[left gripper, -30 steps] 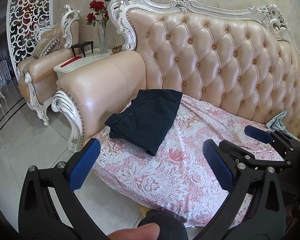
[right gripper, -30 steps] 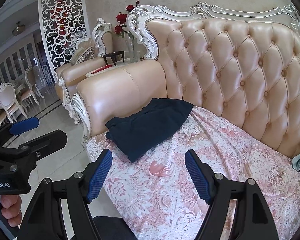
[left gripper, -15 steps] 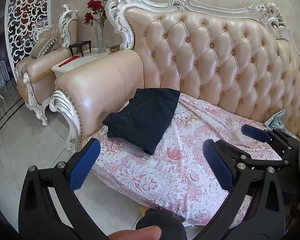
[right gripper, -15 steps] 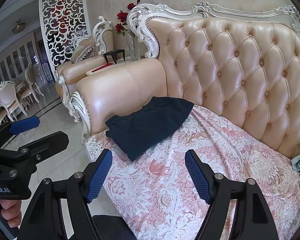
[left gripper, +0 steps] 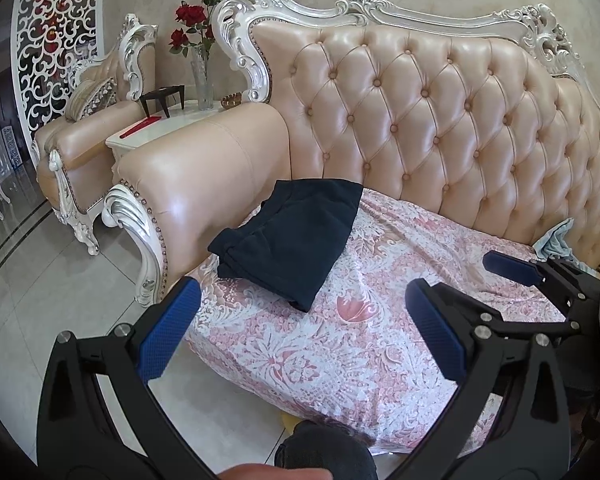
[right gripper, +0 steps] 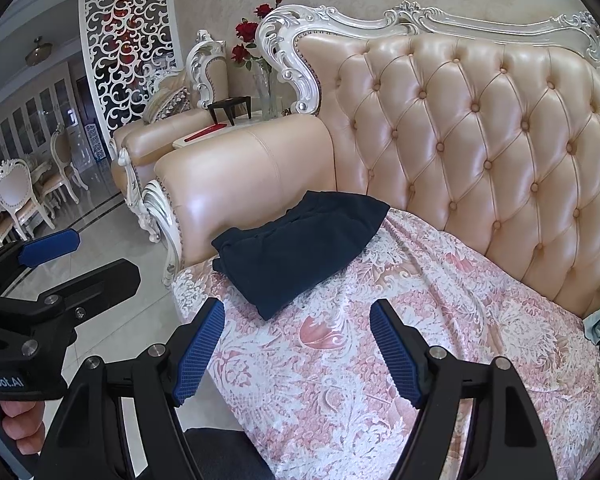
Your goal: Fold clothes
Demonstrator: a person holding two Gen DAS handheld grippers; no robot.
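Dark garment (left gripper: 288, 236) folded on sofa (left gripper: 420, 120), far edge hidden; both grippers' jaws apart, empty.

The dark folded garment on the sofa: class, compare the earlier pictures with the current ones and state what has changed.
Nothing visibly changed. The dark folded garment lies by the armrest on the floral cover as before. The left gripper and right gripper stay open and empty, short of it.

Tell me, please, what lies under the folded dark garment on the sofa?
The dark garment lies on the pink floral cover, by the armrest. Whatever lies directly beneath it is covered.
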